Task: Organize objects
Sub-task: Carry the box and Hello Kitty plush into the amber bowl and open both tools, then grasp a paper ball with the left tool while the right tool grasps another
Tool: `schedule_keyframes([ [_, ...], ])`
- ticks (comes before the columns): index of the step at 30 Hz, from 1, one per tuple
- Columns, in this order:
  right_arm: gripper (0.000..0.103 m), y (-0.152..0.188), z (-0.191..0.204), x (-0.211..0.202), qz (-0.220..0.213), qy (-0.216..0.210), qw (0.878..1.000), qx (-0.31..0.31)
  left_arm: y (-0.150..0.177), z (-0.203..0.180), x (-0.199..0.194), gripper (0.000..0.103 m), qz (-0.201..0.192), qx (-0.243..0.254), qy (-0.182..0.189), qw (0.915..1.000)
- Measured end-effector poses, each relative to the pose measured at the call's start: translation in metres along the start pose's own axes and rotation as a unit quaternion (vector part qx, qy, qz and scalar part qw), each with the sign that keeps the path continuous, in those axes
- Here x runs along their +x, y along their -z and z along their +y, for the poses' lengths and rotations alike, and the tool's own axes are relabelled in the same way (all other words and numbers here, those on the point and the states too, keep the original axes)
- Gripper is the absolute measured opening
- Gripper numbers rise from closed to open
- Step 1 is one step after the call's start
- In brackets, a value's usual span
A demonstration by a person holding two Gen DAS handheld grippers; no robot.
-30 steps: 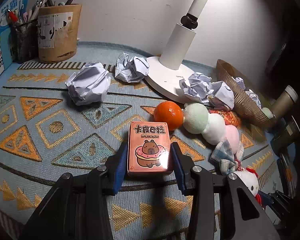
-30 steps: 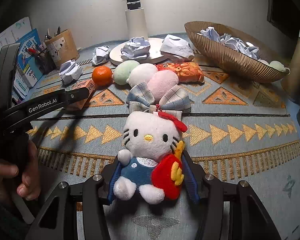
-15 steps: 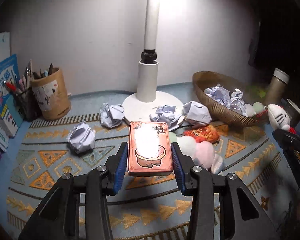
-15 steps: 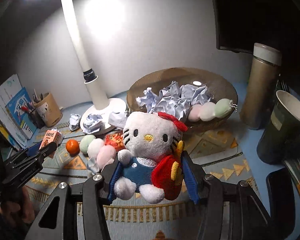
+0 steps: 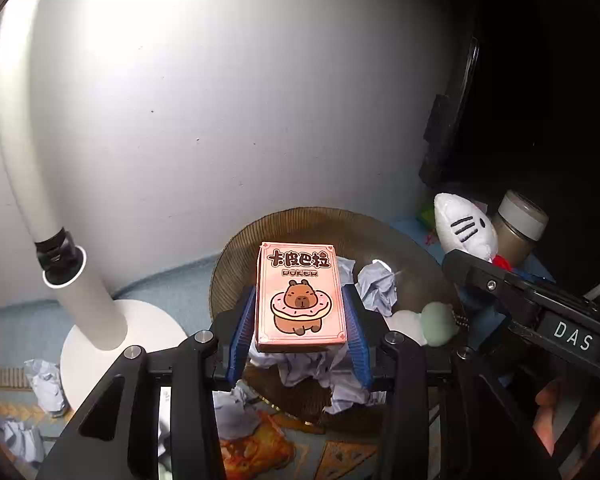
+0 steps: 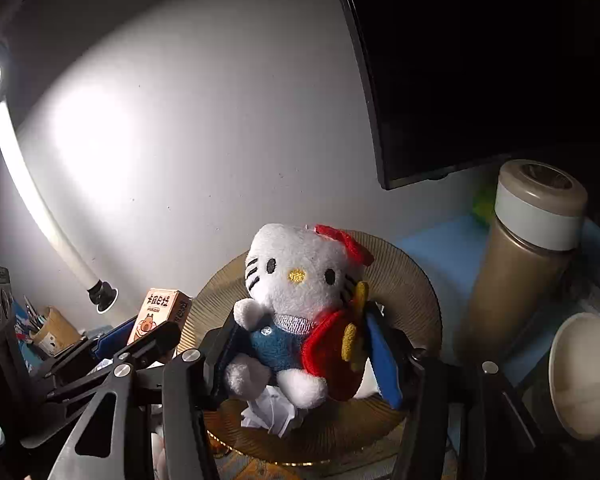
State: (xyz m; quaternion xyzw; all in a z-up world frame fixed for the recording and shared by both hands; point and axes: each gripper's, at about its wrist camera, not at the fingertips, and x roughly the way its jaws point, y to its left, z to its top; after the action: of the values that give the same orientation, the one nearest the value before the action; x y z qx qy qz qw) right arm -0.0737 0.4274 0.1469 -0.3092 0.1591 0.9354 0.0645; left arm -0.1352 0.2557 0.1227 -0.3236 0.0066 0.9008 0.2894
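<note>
Both hand-held grippers (image 5: 300, 334) now above basket (image 5: 236, 256)

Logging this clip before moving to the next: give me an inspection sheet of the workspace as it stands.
Surface: patterned mat, mostly hidden.
Job's things: card box and cat plush, both held up over the woven basket, which already holds crumpled paper and a pale squishy toy.
Clutter: loose paper balls, snack packet, pen cup.
Grippers: left gripper shut on the box; right gripper opening, plush between its fingers.
Cables: nothing seen.
Surroundings: desk lamp, thermos, white cup, dark monitor, white wall.
</note>
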Motion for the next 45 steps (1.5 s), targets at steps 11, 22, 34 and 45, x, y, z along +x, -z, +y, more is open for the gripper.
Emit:
schedule_keyframes([
  [11,0.076,0.024,-0.012,-0.005,0.021,-0.016,0.999,0.032,0.009,0.028,-0.037,0.079,-0.017,-0.041,0.011,0.9990],
  [22,0.092,0.112,0.083,-0.064,0.040,-0.086,0.994,-0.051,0.063,0.086,-0.191,0.088,-0.075,-0.071,-0.076,0.9917],
  [34,0.092,0.199,0.104,0.001,0.084,-0.071,0.989,-0.098,0.212,0.192,-0.168,0.098,-0.016,-0.216,-0.165,0.9621],
  [45,0.092,0.196,0.096,0.009,0.101,-0.070,0.990,-0.074,0.213,0.194,-0.164,0.098,-0.007,-0.227,-0.165,0.9598],
])
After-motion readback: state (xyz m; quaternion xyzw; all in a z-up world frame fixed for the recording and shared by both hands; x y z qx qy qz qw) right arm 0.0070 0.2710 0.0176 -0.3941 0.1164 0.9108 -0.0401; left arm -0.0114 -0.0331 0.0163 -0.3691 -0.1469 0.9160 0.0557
